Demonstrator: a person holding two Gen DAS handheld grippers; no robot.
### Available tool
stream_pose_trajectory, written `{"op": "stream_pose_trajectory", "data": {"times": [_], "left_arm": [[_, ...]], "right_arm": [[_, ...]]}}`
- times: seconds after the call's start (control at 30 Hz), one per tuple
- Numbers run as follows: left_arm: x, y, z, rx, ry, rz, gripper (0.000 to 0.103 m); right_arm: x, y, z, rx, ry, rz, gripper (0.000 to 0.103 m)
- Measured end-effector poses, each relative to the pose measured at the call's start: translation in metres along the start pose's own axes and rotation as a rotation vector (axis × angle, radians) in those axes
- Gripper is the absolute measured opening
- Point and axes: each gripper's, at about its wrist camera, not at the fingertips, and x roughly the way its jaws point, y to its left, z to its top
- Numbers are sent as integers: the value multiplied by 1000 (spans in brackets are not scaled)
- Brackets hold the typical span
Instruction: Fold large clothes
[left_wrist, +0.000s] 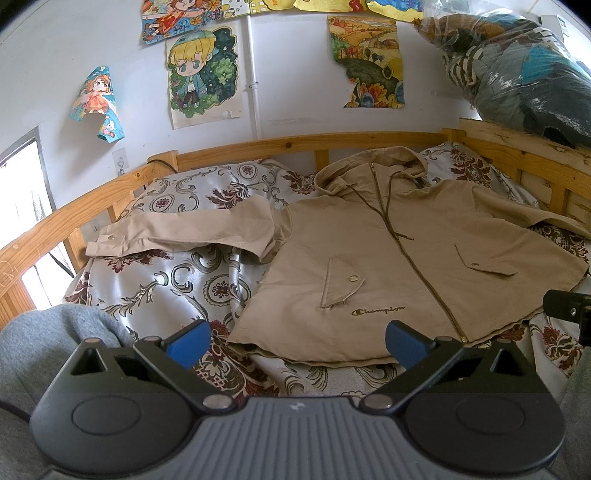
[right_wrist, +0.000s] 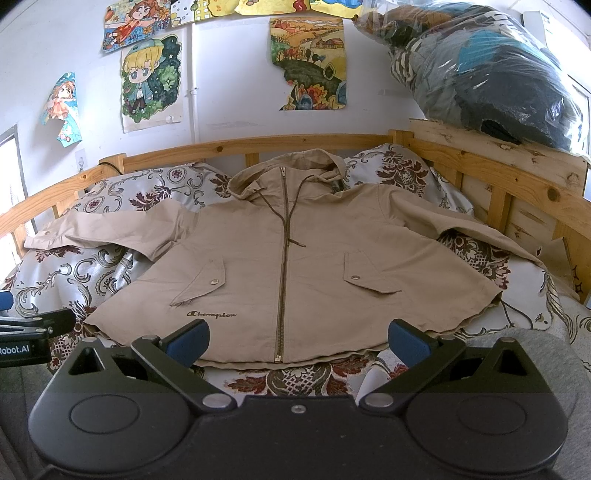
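A beige jacket (right_wrist: 295, 266) with a hood lies flat on the bed (right_wrist: 306, 380), front side up, with the zipper (right_wrist: 281, 280) closed. The hood (right_wrist: 291, 173) points to the wooden rail (right_wrist: 258, 142) at the far side, and the hem is at the near side. Both sleeves are spread out to the sides; the sleeve on the left (left_wrist: 177, 229) lies over a fold of the patterned bedcover (left_wrist: 155, 288).

The left gripper (left_wrist: 295, 345) is above the near edge of the bed, in front of the hem. Its blue fingers (left_wrist: 188, 343) are spread wide apart and hold nothing. The right gripper (right_wrist: 297, 341) is in the same way in front of the hem, near the lower end of the zipper, with its fingers (right_wrist: 408, 341) released and empty.

On the wall there are coloured drawings (right_wrist: 151, 81). A clear plastic bag of clothes (right_wrist: 487, 70) rests on the headboard at the right. Grey fabric (left_wrist: 55, 336) shows at the near left in the left wrist view.
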Motion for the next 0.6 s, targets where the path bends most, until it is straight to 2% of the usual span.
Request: {"op": "stream_pose_trajectory", "data": {"times": [0.43,0.6], "left_arm": [[0,0,0,1,3,0,102],[13,1,19,10,83,-24,102]], "right_arm": [[-2,0,1,-1,1,-1,102],[-3,-6,11,57,-7,39,102]]}}
